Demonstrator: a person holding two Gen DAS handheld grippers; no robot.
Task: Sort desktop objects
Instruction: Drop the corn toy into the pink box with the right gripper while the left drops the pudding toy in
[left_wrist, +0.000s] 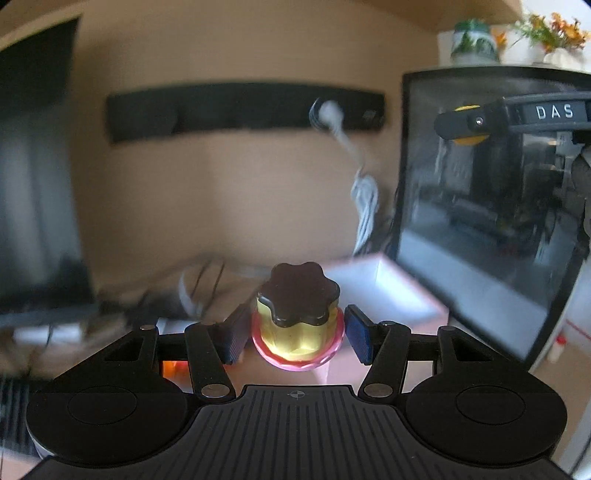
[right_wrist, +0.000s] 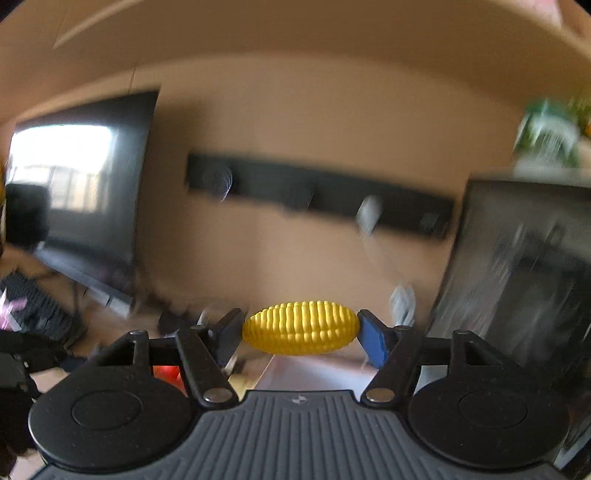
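Observation:
My left gripper (left_wrist: 295, 334) is shut on a toy pudding (left_wrist: 298, 314), yellow with a dark brown scalloped top and a pink base, held upright in the air. A white box with pink edges (left_wrist: 388, 295) sits just behind it to the right. My right gripper (right_wrist: 300, 332) is shut on a yellow toy corn cob (right_wrist: 301, 328), held crosswise between the blue pads (right_wrist: 373, 341). The right gripper also shows at the upper right of the left wrist view (left_wrist: 465, 123), where its fingers clamp something yellow.
A dark monitor (left_wrist: 487, 206) stands at the right and another (right_wrist: 81, 192) at the left. A black power strip (left_wrist: 243, 110) is on the wooden back wall with a white plug and cable (left_wrist: 354, 166). A keyboard (right_wrist: 37, 306) lies at the left. Plants (left_wrist: 517, 37) sit on a shelf.

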